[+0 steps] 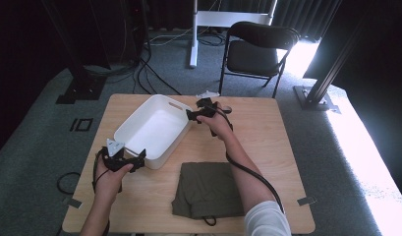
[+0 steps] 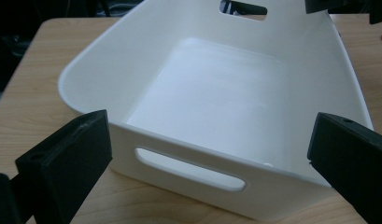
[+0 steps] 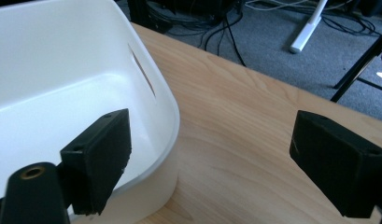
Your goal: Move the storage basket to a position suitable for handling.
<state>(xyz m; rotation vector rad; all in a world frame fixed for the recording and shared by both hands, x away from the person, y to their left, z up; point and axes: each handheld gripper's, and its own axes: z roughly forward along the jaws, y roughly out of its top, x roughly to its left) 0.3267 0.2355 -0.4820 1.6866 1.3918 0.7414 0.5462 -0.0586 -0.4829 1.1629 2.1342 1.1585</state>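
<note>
Left gripper (image 1: 124, 160) sits at the near end of the white plastic bin (image 1: 154, 129), jaws spread wide and clamping nothing. In the left gripper view they straddle the near wall, with its handle slot (image 2: 191, 169) dead ahead and just below the rim.

The bin stands upright and empty on the wooden table (image 1: 267, 147), left of centre, set at an angle to the edges.

Right gripper (image 1: 198, 114) is at the far right corner of the bin, also released. In the right gripper view one jaw hangs over the inside of the bin, the other over bare table, so the rim (image 3: 172, 116) runs between them. Can't tell whether either pad touches it.

Handling, my read:
- thin moulded plastic, light, stiff enough to lift, but the walls will flex if pinched hard
- glossy surface, likely slippery on the pads
- best holds are the rim at each short end, above the slots; two-handed keeps it level

Folded olive-green garment (image 1: 208, 189) lies on the table near the front edge, right of the bin and apart from it. Soft, looks like it goes in the bin.
</note>
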